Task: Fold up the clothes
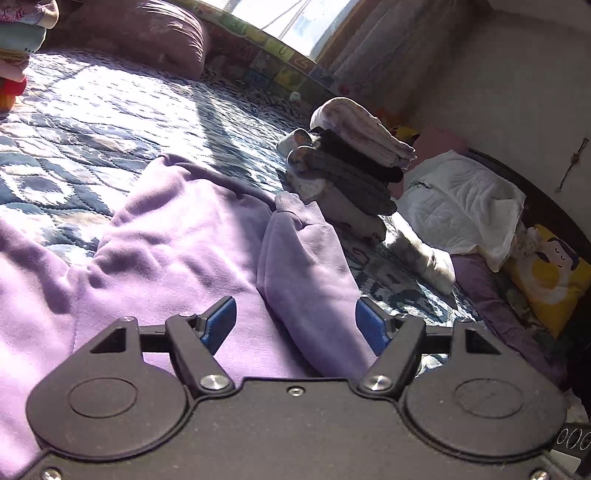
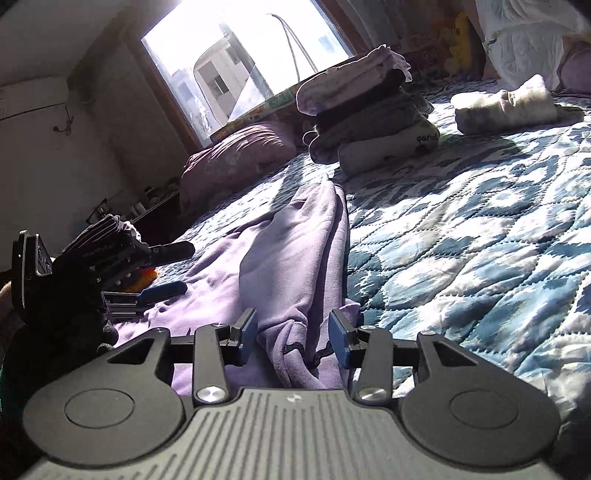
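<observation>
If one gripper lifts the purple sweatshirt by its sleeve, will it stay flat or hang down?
The purple sweatshirt would probably hang limp: it lies in soft wrinkles on the quilt. Its thick fleece looks fairly heavy, so the body may drag. The ribbed cuff likely gives the open left gripper a firmer, less slippery hold.

A home bedroom. A bed under a blue-and-white quilted bedspread point(image 2: 480, 229) fills most of both views. A purple pillow point(image 1: 147, 33) lies at the upper left of the left wrist view, against a sunlit window point(image 2: 236, 62) that looks out on a building. A stack of folded clothes point(image 1: 351, 170) sits mid-frame on the quilt, a lilac sweatshirt point(image 1: 177, 236) is spread in front, and a yellow cartoon cushion point(image 1: 550, 273) rests at the right edge.
</observation>
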{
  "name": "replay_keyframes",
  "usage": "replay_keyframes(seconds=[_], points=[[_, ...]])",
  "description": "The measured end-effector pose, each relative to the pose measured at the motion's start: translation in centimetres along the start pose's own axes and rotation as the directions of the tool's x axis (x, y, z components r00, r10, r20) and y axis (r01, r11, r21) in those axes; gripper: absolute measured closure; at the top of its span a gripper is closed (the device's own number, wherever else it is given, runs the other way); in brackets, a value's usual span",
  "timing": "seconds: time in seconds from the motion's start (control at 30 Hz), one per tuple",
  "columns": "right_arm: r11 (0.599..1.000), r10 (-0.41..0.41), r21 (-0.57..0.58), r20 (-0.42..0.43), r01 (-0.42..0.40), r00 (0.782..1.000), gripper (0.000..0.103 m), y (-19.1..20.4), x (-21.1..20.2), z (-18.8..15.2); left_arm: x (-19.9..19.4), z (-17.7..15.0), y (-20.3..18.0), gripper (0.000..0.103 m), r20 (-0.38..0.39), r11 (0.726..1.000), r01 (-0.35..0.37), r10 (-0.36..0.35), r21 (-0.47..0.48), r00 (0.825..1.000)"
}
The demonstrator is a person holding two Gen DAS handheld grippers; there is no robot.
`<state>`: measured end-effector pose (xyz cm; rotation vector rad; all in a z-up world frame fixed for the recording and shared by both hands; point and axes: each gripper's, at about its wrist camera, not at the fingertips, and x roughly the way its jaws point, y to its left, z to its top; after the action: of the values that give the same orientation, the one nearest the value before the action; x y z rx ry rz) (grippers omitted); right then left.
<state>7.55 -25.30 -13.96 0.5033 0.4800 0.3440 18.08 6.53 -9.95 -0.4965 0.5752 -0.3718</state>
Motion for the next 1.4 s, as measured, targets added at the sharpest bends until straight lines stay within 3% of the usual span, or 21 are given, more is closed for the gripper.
replay_keyframes(seconds=[0.17, 0.3, 0.43, 0.57, 0.7, 0.77, 0.87, 1.03, 1.2, 1.3, 1.4], points=[[1.000, -0.011, -0.025, 0.022, 0.012, 1.000, 0.059, 0.4, -1.4, 0.0, -6.2, -0.1, 4.3, 0.026, 0.089, 0.991, -0.077, 0.087, -0.108, 0.992], [1.000, -0.017, -0.016, 0.046, 0.017, 0.999, 0.059, 0.6, -1.7, 0.0, -10.9, -0.3, 8.8, 0.026, 0.155, 0.957, -0.137, 0.180, -0.256, 0.971], [0.999, -0.009, -0.035, 0.013, 0.009, 1.000, 0.059, 1.5, -1.1, -0.1, -14.6, -0.6, 12.3, 0.026, 0.218, 0.896, -0.198, 0.302, -0.397, 0.928], [0.997, 0.014, -0.080, -0.009, -0.015, 1.000, 0.059, 2.6, -0.6, -0.2, -17.1, -1.2, 16.3, 0.027, 0.237, 0.802, -0.195, 0.383, -0.564, 0.893], [0.997, 0.017, -0.073, -0.013, -0.018, 1.000, 0.059, 2.7, -0.7, -0.4, -17.5, -1.3, 19.7, 0.028, 0.240, 0.735, -0.145, 0.392, -0.662, 0.888], [0.998, 0.013, -0.064, -0.014, -0.014, 1.000, 0.059, 2.5, -0.7, -0.4, -17.6, -1.2, 21.1, 0.029, 0.261, 0.717, -0.106, 0.383, -0.689, 0.886], [0.998, 0.000, -0.061, -0.021, -0.001, 1.000, 0.058, 2.1, -0.4, -0.5, -17.2, -0.5, 22.1, 0.031, 0.273, 0.713, -0.099, 0.388, -0.694, 0.881], [0.998, -0.017, -0.060, -0.040, 0.014, 0.999, 0.058, 1.8, 0.1, -0.7, -15.9, 0.9, 22.8, 0.034, 0.273, 0.734, -0.139, 0.411, -0.665, 0.870], [0.998, -0.013, -0.070, -0.020, 0.012, 1.000, 0.058, 2.0, 0.2, -0.7, -14.7, 1.7, 23.2, 0.057, 0.264, 0.746, -0.205, 0.458, -0.634, 0.849], [0.998, 0.006, -0.067, 0.007, -0.006, 1.000, 0.058, 2.1, -0.1, -0.4, -14.2, 2.1, 23.3, 0.062, 0.266, 0.755, -0.215, 0.460, -0.620, 0.847], [0.998, 0.033, -0.061, 0.036, -0.031, 0.999, 0.058, 2.2, -0.5, -0.1, -13.9, 2.3, 23.0, 0.089, 0.268, 0.770, -0.212, 0.445, -0.601, 0.854]])
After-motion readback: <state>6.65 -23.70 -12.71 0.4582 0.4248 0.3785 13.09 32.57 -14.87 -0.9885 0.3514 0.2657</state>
